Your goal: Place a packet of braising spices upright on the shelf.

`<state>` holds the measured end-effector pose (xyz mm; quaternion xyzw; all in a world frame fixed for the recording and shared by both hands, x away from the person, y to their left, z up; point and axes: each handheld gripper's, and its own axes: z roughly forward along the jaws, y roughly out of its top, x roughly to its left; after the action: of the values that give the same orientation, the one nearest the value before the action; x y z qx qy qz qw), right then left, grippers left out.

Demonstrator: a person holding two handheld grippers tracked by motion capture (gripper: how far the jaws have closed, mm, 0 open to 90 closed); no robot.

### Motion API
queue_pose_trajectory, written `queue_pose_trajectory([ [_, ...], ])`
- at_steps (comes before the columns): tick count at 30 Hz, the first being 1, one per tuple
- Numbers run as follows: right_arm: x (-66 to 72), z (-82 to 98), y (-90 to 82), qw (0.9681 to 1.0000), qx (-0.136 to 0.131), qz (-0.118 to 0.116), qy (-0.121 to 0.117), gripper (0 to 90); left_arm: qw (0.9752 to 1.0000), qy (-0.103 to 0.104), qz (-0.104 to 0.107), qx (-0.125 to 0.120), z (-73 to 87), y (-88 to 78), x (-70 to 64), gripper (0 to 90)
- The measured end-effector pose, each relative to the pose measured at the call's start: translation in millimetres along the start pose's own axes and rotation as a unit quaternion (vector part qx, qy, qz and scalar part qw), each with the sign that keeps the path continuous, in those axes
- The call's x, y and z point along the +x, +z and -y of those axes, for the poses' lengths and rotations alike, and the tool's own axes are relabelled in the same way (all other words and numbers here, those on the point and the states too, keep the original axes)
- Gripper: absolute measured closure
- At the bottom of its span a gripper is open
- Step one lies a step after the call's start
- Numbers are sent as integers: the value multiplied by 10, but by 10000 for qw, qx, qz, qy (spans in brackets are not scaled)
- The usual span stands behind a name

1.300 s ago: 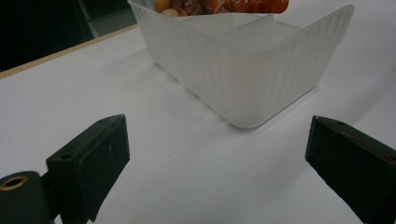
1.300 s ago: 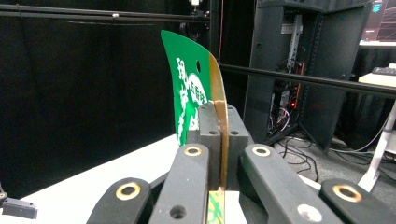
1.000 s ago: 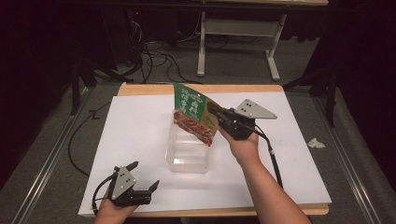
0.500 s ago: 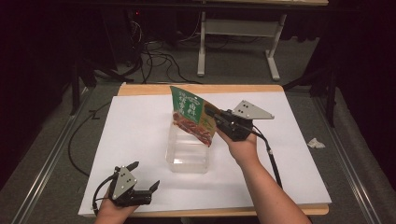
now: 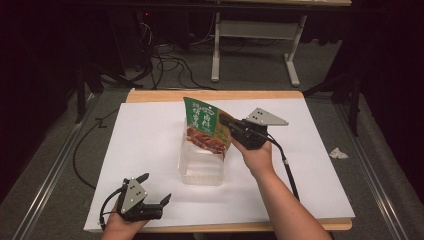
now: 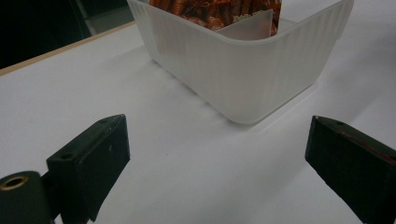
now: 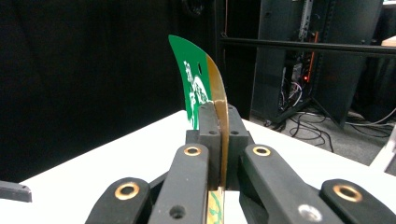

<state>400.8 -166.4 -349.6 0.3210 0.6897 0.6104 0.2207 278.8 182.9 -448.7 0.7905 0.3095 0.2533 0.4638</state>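
A snack bag [image 5: 205, 127] with a green top and a red-brown food picture hangs tilted over a clear ribbed plastic container [image 5: 200, 175] at the middle of the white table cover. Its lower end dips into the container's mouth. My right gripper [image 5: 227, 124] is shut on the bag's right edge; in the right gripper view the bag [image 7: 196, 84] stands edge-on between the closed pads of that gripper [image 7: 218, 121]. My left gripper [image 5: 156, 188] rests open at the front left. In the left gripper view it [image 6: 219, 158] faces the container [image 6: 243, 79] with nothing between its jaws.
A white sheet [image 5: 310, 170] covers the wooden table [image 5: 210, 95]. A crumpled scrap [image 5: 338, 153] lies on the floor to the right. Cables [image 5: 170, 65] and a white table frame [image 5: 255, 35] stand beyond the far edge.
The bag has tipped a little further left and sunk slightly toward the container in my right gripper. The left gripper has stayed where it was.
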Motion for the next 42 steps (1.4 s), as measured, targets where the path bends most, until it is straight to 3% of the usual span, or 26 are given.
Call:
queue_pose_trajectory([
  [8,-7,3,77,10000,27,38,54,897,10000,15,-6,-1,-3,-5,-10,69],
  [11,-14,-2,115,9999,103,46,107,855,10000,13,-25,-10,-1,-8,-6,69],
  [20,-63,-34,48,9996,134,158,210,522,10000,15,-24,-7,3,-11,1,69],
  [26,-91,-28,-63,9997,150,171,130,388,10000,41,-30,2,0,-7,-3,70],
  [34,-191,92,-369,9991,294,315,-9,261,10000,-61,-25,-14,5,-8,19,70],
  [38,-280,226,-637,9972,350,656,-80,196,9999,-136,-22,1,12,-5,35,70],
  [42,-406,422,-987,9948,485,892,-15,188,9998,-181,-34,5,15,3,42,70],
])
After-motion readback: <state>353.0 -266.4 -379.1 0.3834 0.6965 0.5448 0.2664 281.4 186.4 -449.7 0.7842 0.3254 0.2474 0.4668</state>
